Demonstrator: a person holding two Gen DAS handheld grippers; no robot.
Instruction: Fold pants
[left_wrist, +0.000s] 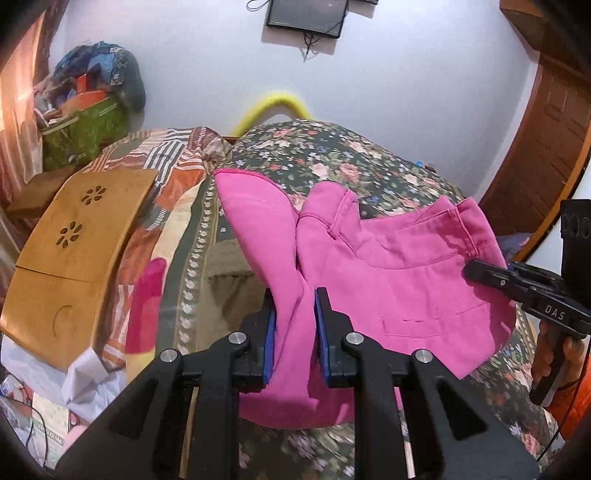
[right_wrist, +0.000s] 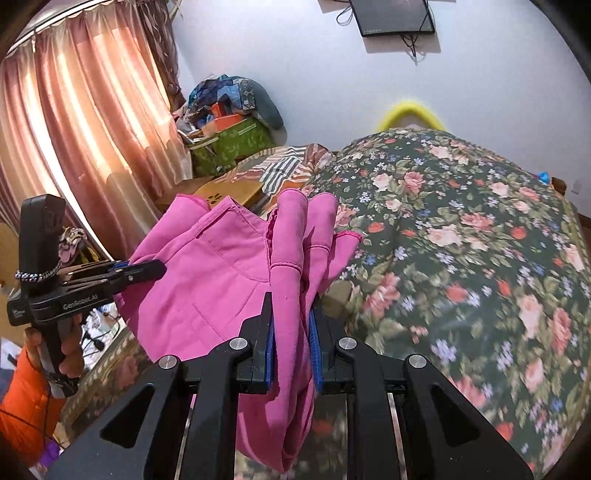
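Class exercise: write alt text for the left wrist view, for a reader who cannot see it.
The left gripper is shut on a fold of pink pants held above a floral bedspread. At right, the right gripper pinches the same pants.

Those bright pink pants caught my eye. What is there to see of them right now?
The pink pants look like plain woven cloth with stitched seams, a waistband with belt loops and a stitched pocket outline. They hang bunched and partly folded above the floral bedspread, held up at two places: the left gripper has its jaws closed on one gathered fold, the right gripper on another. A raw, slightly frayed hem shows at the far end.
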